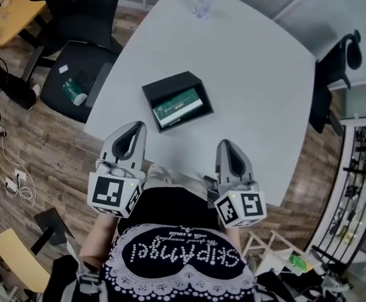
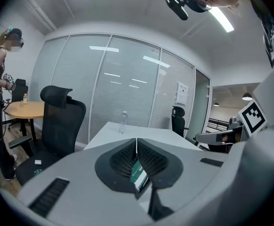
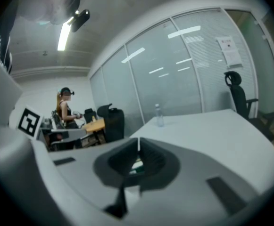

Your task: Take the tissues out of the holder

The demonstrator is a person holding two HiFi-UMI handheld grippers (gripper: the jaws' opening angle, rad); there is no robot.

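Left hand-held gripper (image 1: 135,127) and right hand-held gripper (image 1: 224,145), jaws together, empty; green tissues (image 1: 178,107) in black holder (image 1: 170,82); print illegible

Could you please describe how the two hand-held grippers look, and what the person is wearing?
Both the left gripper and the right gripper have light grey, tapering shells with dark ribbed pads. Each carries a white cube printed with black square markers. The person wears a black top with white lettering and lace-like trim.
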